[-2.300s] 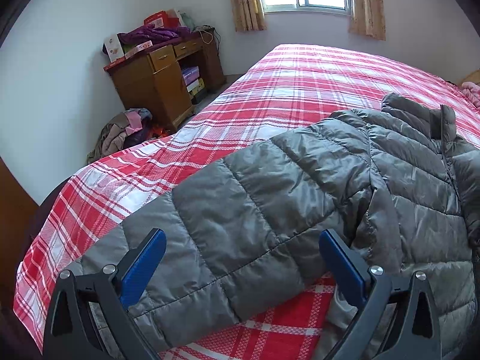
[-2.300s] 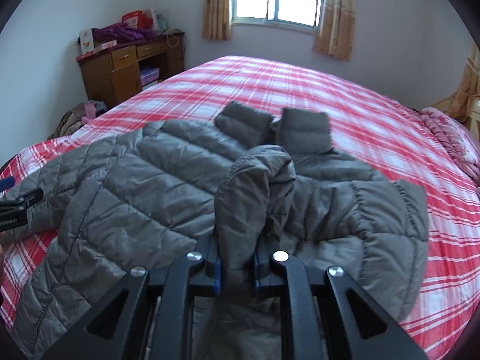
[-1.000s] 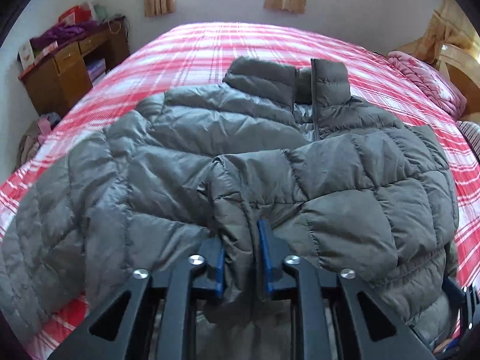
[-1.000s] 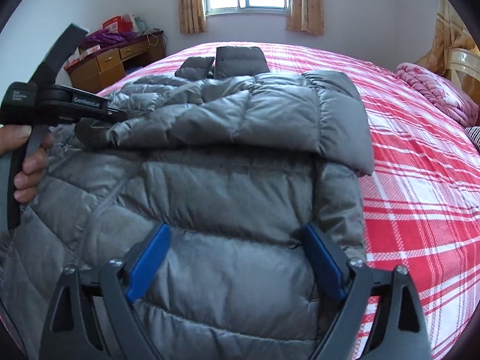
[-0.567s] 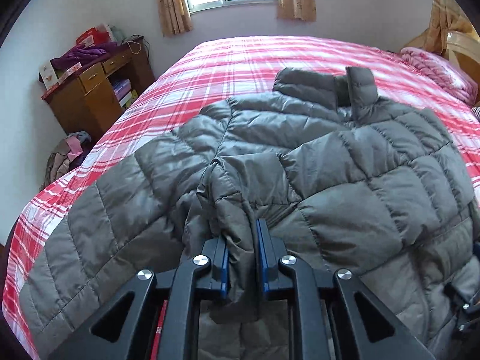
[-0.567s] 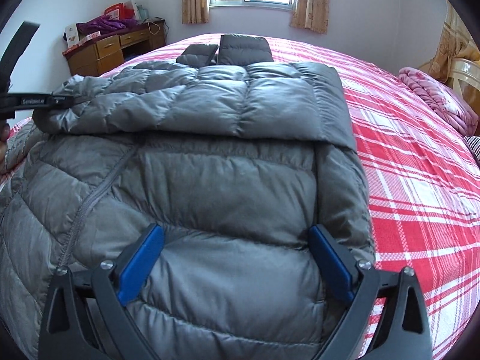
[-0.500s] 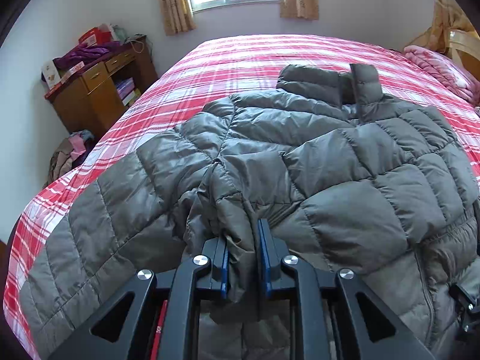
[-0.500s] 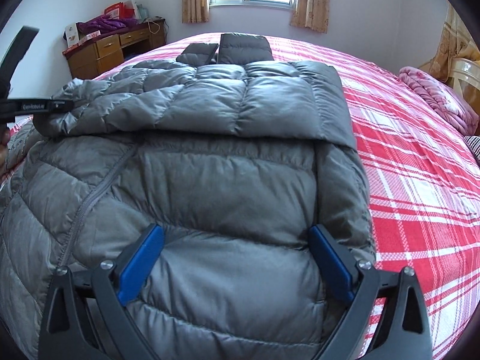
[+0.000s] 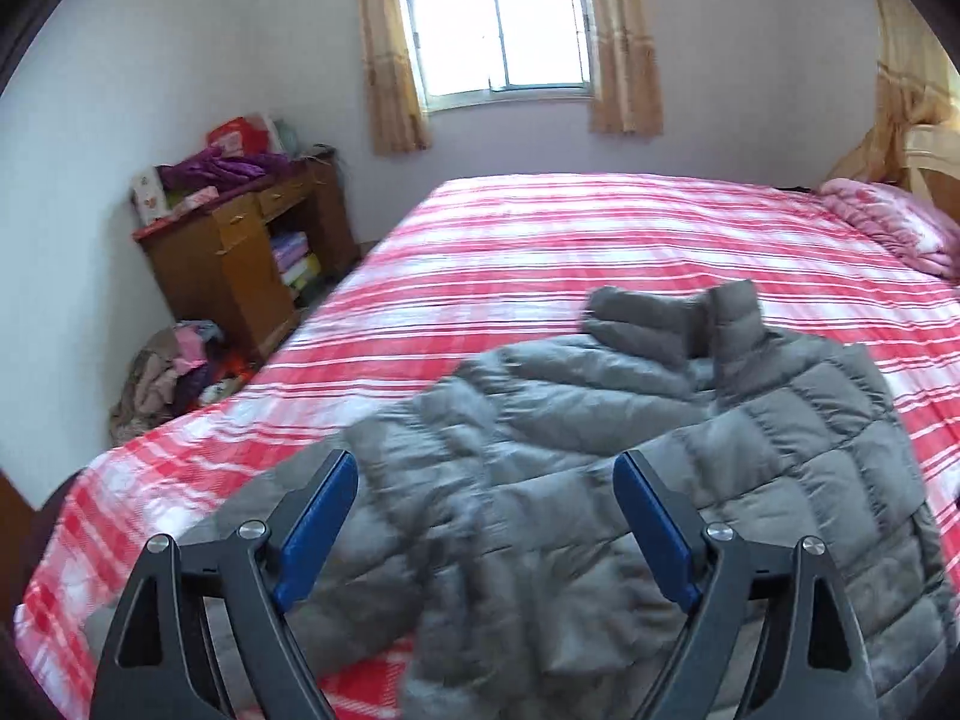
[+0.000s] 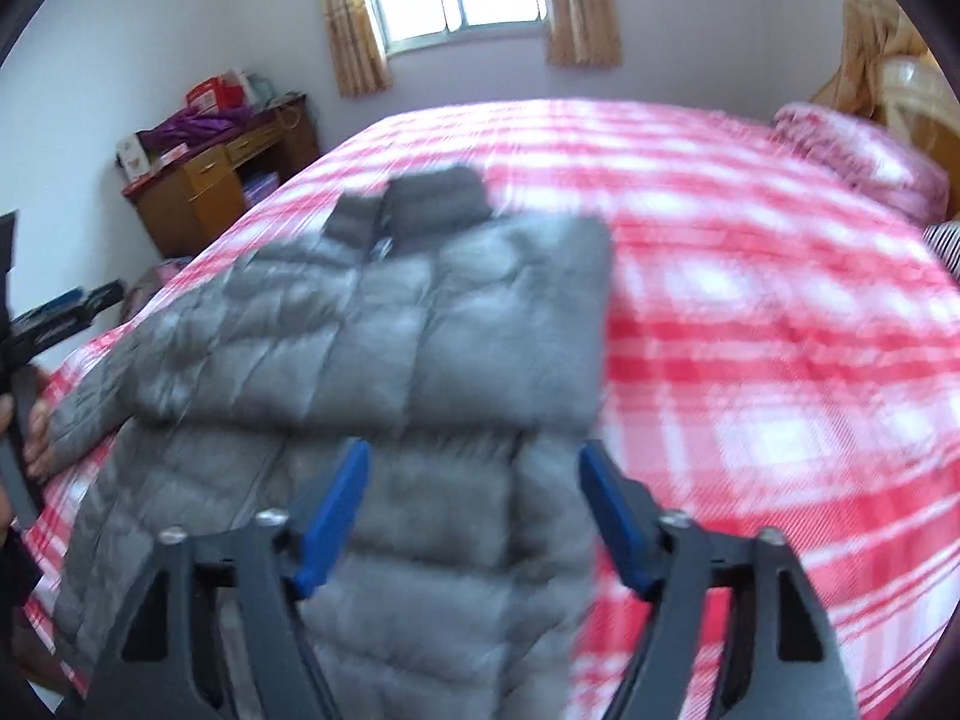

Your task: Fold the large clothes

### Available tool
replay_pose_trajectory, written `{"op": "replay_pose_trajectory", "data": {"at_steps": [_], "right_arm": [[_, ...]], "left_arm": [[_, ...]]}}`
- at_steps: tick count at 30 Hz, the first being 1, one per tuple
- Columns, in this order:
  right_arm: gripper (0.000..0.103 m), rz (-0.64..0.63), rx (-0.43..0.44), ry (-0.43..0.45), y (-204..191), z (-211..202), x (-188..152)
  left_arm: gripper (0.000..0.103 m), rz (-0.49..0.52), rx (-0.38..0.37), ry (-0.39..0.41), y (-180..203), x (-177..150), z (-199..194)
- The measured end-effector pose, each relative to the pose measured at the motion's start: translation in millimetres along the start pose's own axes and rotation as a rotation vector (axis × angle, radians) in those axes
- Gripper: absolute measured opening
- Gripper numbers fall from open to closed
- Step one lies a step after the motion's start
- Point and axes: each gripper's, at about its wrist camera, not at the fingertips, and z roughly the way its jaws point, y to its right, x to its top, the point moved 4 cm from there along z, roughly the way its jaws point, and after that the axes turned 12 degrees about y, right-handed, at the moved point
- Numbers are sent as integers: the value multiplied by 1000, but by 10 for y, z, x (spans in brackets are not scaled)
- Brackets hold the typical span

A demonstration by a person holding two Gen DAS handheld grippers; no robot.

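Observation:
A grey quilted puffer jacket [image 9: 690, 480] lies on the red plaid bed, collar toward the window, with one sleeve folded across its chest. My left gripper [image 9: 486, 519] hovers above the jacket's near left part; its jaws are opening and nothing is between the blue pads. In the right wrist view the jacket [image 10: 420, 330] is blurred. My right gripper [image 10: 474, 513] hangs over its lower hem, jaws closing but still apart, pressing nothing. The left gripper [image 10: 78, 303] also shows at that view's left edge, with a hand [image 10: 33, 432] on its handle.
The bed [image 9: 600, 240] fills the room's middle. A pink blanket [image 9: 888, 228] lies at its far right. A wooden desk [image 9: 240, 264] piled with boxes and purple cloth stands by the left wall, with a heap of clothes [image 9: 174, 378] on the floor.
The left gripper has let go of the folded sleeve, opened wide and lifted back. The right gripper has risen from the hem and its jaws have narrowed.

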Motion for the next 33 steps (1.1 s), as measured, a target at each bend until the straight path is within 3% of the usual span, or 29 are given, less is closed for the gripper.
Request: {"op": "replay_pose_trajectory", "data": {"at_steps": [5,10,16,27,29,33], "right_arm": [[64,-71,-57,43,-70,428,294],[61,-81,-66,8,-88,895,105],[61,-67,-67,-75,-15,1154,-212],[62,-53,-76,-101,-12,1193,-231],[69,-49,-68,-103,-10,1224,-217],[71,-69,-65,-114,-41,1235,-221]], "left_arm": [[87,41,28,-93,268,-387,529],[88,16,53,-171,268,-788,833],[93,37,45,-185,347,-889,911],[100,-15,34,-229,288,-949,1030],[101,-26,32,-240,272,-945,1060],[102,-26,37,-259,282,-940,1058]]}}
